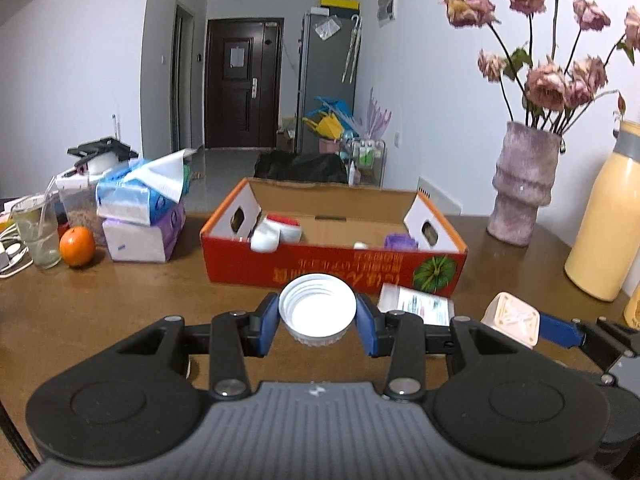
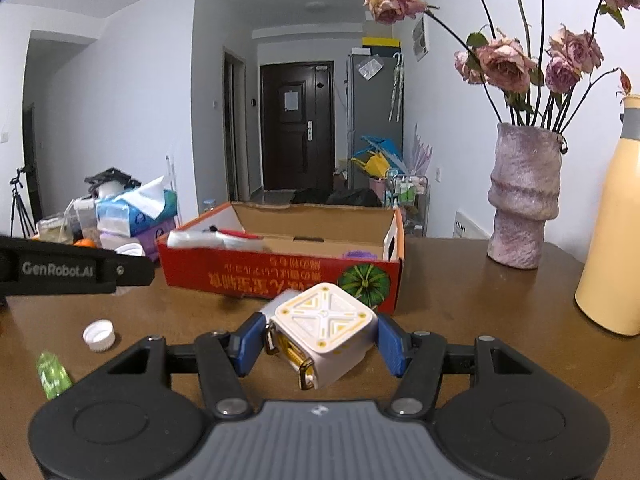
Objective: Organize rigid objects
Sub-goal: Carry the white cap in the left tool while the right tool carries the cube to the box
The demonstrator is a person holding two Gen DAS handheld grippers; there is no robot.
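L view: left tongs point(image 1: 317, 317) closed on white cap point(image 1: 317, 308), held above worktop point(image 1: 120, 304), near side of box point(image 1: 332, 268).
R view: right tongs point(image 2: 322, 340) clamp cube point(image 2: 324, 330), tilted, near box.
Risk: cube's skewed grip may slip when lifted over box wall.

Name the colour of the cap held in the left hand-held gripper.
White; the cap shows best in the left wrist view.

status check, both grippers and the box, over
Left gripper shut on white cap. Right gripper shut on cube gadget. Red cardboard box open ahead, path clear; second cap loose on table.
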